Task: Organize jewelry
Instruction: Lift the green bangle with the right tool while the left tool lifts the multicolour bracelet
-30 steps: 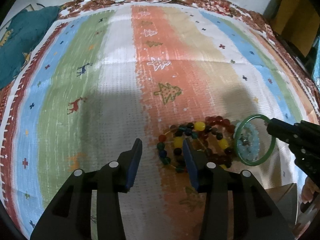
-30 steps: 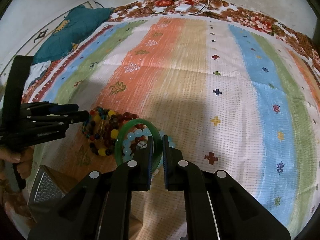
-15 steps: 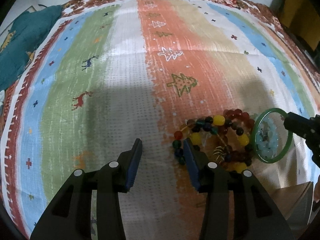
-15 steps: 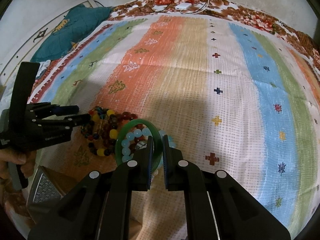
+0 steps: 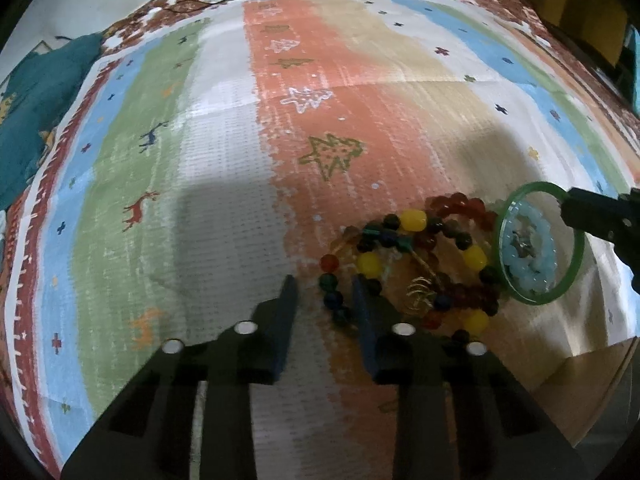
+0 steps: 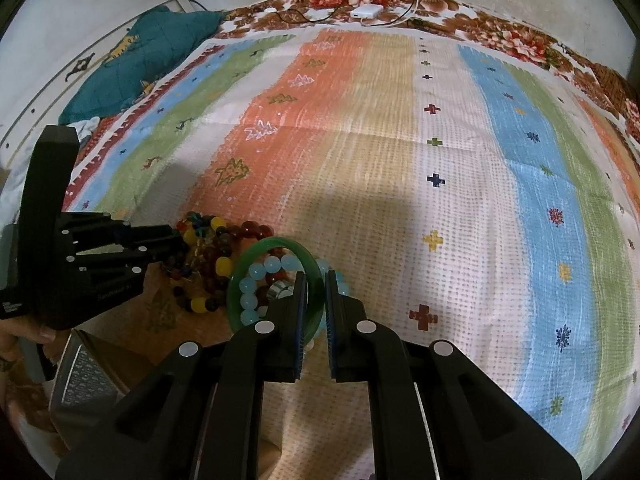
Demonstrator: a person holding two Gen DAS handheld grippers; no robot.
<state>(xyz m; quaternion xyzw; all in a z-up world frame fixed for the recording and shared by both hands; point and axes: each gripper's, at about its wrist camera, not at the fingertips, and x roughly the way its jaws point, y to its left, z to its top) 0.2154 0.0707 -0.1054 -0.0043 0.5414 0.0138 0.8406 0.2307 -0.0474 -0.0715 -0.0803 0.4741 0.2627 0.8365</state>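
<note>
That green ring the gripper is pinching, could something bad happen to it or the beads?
The right gripper pinches the green bangle only by its thin rim, so it might slip out. The pale blue bead bracelet lies inside the bangle and could get dragged along. The multicoloured bead strands nearby look tangled and may snag.

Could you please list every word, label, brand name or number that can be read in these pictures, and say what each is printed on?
Left gripper, right wrist view: pale lettering on the side of its body, too blurred to read.
Same gripper, lower left end of its body: a small white label, too small to read.
Striped cloth: only trees, deer and crosses, no words.
Green bangle, held in the right gripper, and the beaded bracelets: no writing visible.
</note>
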